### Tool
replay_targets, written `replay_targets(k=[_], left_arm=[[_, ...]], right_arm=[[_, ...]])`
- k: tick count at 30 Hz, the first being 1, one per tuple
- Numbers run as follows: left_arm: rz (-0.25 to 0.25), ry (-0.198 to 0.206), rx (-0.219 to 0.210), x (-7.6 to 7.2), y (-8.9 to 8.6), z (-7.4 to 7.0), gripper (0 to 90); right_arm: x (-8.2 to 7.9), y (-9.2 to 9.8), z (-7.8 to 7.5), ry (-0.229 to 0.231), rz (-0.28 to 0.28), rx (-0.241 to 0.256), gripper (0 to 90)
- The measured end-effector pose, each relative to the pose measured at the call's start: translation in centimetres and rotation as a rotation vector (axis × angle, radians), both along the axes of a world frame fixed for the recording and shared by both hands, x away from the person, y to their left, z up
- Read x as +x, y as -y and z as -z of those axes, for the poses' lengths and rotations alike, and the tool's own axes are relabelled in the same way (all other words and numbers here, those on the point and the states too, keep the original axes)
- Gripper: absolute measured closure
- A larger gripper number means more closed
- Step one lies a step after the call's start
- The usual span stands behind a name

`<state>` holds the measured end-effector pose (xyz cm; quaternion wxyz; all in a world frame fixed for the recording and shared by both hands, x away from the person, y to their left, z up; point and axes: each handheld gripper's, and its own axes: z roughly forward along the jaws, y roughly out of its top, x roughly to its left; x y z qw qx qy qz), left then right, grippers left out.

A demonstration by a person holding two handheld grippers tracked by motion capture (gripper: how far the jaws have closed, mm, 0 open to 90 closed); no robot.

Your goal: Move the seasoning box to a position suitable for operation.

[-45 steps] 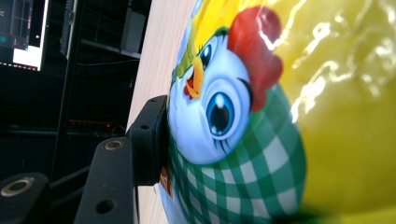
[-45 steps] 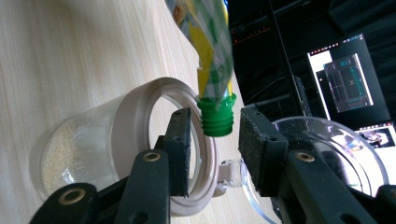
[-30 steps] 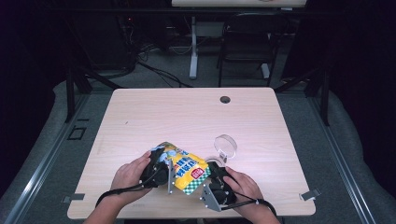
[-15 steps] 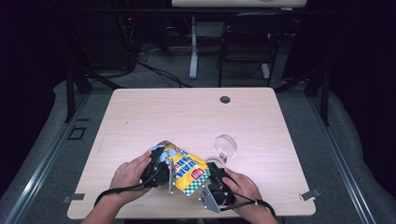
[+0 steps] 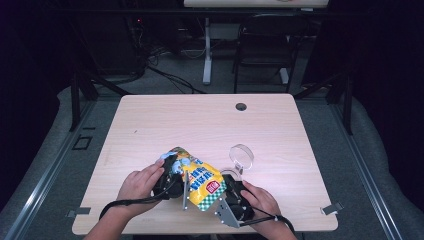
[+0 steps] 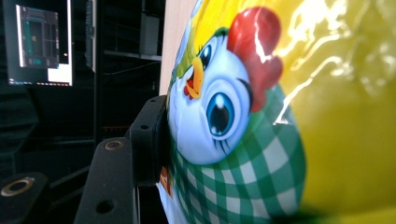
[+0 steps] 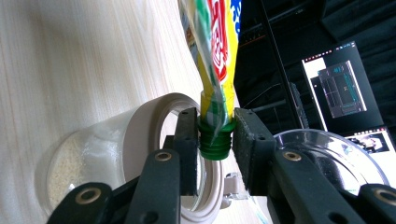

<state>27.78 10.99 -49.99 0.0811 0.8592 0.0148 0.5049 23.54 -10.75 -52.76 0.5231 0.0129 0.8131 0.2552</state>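
The right gripper (image 7: 215,135) has its two black jaws pinched on the small green screw cap (image 7: 215,140) of a glossy yellow seasoning pouch printed with a cartoon chicken and green-and-white checks (image 5: 197,177), the cap squeezed squarely between the pads. Just behind that cap, in the right gripper view, lies a clear glass jar with a pale rim and some whitish grains inside (image 7: 116,149), its hinged clear lid (image 5: 241,155) flipped open beside it. The left gripper (image 5: 167,181) is pressed against the pouch's body at the chicken's face (one jaw shows flat against the film in the left gripper view; the other is hidden behind the bag, so the clamp looks closed on it but I can't fully confirm). Seen from the high view, the pouch is held between both hands, near the front edge of the light wooden table (image 5: 210,120). My guess is the cap is about to be twisted off. The risks: the slick film could slide or crumple in the left jaws so the whole pouch turns with the cap; too hard a squeeze on the body could spurt contents once the cap loosens; and the freed cap could drop from the pads and roll away.
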Motion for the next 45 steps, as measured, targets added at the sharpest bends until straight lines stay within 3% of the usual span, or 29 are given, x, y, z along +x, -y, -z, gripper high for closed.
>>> replay_targets(k=[1,11,29,45], left_arm=[[0.0,0.008,0.024,-0.03,0.07,-0.22,48.2],[0.01,0.04,0.071,-0.27,0.18,-0.25,48.2],[0.022,0.067,0.121,-0.07,0.59,-0.9,49.7],[0.039,0.134,0.158,-0.34,0.7,-1.01,49.8]], right_arm=[[0.0,0.07,-0.05,-0.002,0.004,0.006,71.4],[0.11,0.16,0.11,-0.042,-0.004,0.037,71.3],[0.45,0.31,-0.1,-0.097,0.01,0.085,71.2],[0.52,0.45,-0.28,-0.12,0.012,0.101,71.0]])
